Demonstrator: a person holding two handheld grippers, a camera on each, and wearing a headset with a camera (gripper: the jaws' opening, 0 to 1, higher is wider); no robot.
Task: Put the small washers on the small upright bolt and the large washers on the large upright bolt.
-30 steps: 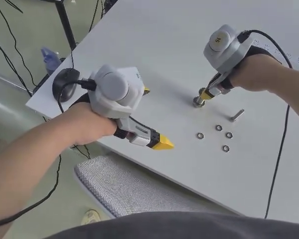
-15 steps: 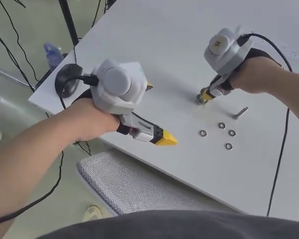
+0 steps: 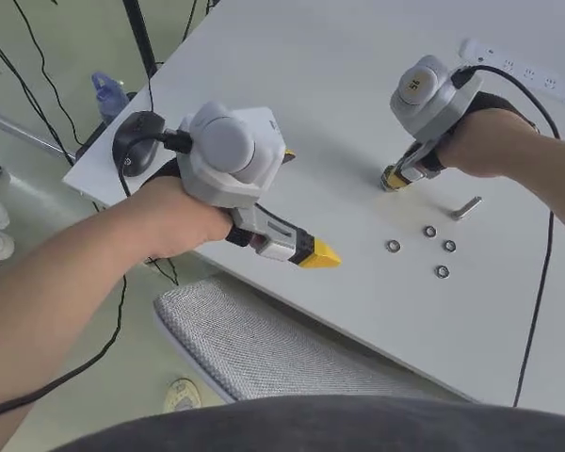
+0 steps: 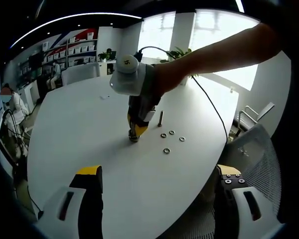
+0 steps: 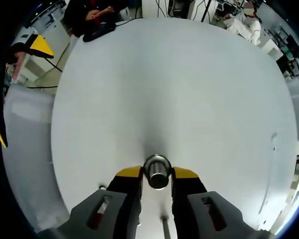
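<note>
We record a white table [image 3: 339,85] with a rounded edge. A grey mesh chair seat [image 3: 264,348] sits below it at the lower centre of the head view, and cables [image 3: 38,85] trail over the floor at upper left. A power strip [image 3: 523,68] lies at the upper right. The left gripper view shows shelving [image 4: 72,50] at upper left and bright windows [image 4: 209,35] at top. The left claw [image 4: 158,173] hangs over the table edge with its jaws wide apart and nothing between them. The right claw [image 3: 395,177] is closed on the large bolt [image 5: 158,175], which stands upright at right of centre in the head view. Its base is hidden by the claw tips, so we cannot tell whether it carries washers. The small bolt [image 3: 467,206] lies flat just right of it. Four small washers [image 3: 429,232] lie loose below, apart from each other.
</note>
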